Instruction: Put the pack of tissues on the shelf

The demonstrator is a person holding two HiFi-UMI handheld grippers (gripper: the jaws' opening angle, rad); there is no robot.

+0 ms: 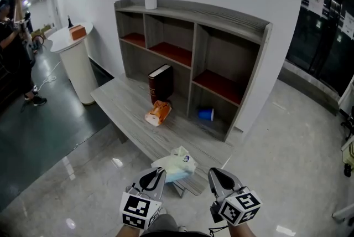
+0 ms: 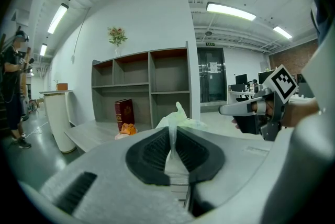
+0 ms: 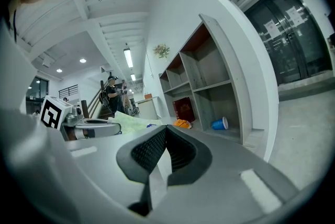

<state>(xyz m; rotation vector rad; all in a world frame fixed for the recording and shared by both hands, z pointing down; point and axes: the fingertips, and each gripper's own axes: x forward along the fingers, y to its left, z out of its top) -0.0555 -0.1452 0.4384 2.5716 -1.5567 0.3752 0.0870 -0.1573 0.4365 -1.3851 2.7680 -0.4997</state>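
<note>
Tissue pack [image 1: 176, 166] — long axis roughly crosswise — pinched in left gripper [image 1: 159, 172] jaws; right gripper [image 1: 214, 173] jaws closed, empty.

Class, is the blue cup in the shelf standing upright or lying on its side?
On its side: the blue cup lies lengthwise in the lower right compartment of the shelf.

Head view: high up, looking steeply down on tabletop [image 1: 121, 103] and shelf [image 1: 191, 11], a bit far off. View on the left tool [image 1: 159, 174]: low, right behind its jaws, facing the shelf straight on. View on the right tool [image 1: 217, 174]: low too, looking along the shelf from the side. Shared by all three: shelf, tabletop, book [image 1: 160, 83].
</note>
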